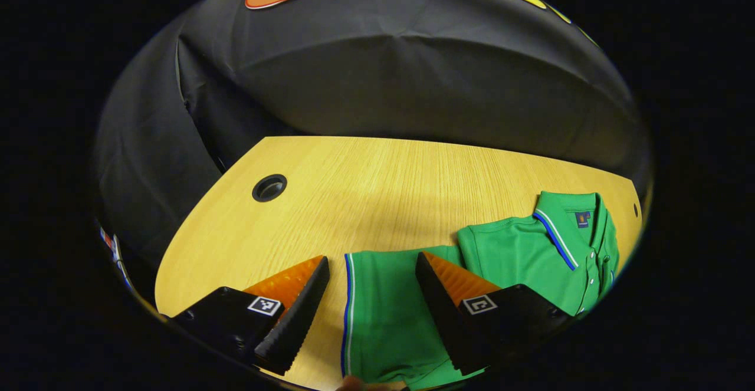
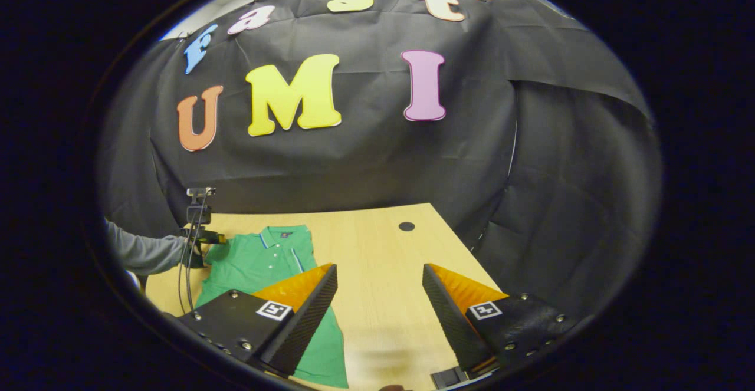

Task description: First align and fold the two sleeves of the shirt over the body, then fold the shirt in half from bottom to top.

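Flat on the pale wooden bench [image 1: 354, 190] lies the green short-sleeved polo shirt [image 1: 519, 249], its blue-edged sleeve spread between the gaping fingers of the left tool [image 1: 371, 273]. Beside the shirt's right edge, the right tool [image 2: 380, 282] hangs released over bare wood.

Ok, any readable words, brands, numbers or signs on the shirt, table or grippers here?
Neck label inside the green shirt collar: too small to read.
Square markers on the left gripper and right gripper: coded patterns, no words.
Table: no text.
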`<state>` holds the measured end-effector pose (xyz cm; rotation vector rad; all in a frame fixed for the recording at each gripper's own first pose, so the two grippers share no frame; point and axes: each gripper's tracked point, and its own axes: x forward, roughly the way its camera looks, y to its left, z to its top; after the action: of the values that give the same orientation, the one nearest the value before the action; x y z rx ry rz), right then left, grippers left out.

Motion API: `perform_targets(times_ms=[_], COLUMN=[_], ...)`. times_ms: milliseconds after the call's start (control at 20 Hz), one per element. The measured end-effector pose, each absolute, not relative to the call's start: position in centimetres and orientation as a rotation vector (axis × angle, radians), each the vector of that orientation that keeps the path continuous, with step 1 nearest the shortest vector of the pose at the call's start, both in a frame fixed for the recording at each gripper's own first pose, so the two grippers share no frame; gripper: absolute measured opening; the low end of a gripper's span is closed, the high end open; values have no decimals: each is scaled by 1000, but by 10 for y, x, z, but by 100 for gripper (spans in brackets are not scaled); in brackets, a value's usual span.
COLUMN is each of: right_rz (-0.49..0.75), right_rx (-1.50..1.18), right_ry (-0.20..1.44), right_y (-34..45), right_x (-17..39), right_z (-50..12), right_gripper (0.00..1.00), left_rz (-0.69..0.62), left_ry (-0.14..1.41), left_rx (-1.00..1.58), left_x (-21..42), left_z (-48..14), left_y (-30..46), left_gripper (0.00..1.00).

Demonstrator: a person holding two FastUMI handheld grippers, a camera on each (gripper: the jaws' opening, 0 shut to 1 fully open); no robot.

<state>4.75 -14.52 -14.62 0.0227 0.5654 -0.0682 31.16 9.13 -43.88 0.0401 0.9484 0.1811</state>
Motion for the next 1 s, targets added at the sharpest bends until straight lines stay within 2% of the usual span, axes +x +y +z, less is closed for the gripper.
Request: perform_targets(times_ms=[50, 100, 300, 500, 750, 1000], right_rz=[-74, -78, -69, -57, -62, -60], right_rx=[32, 36, 55, 33, 16, 69], right_ry=[567, 573, 591, 578, 574, 581], right_y=[-146, -147, -143, -140, -147, -144], right_x=[49, 49, 56, 55, 53, 57], right_z=[-146, -149, -155, -153, -149, -155], right_gripper=[93, 93, 93, 91, 93, 94], left_rz=[182, 167, 155, 138, 157, 69], left_ry=[960, 981, 999, 1007, 971, 912], left_rx=[25, 44, 82, 103, 31, 34], left_x=[308, 304, 302, 301, 300, 304], left_z=[-435, -439, -439, -440, -432, -401], left_y=[88, 86, 85, 85, 79, 58], left_gripper=[94, 84, 5, 4, 4, 3])
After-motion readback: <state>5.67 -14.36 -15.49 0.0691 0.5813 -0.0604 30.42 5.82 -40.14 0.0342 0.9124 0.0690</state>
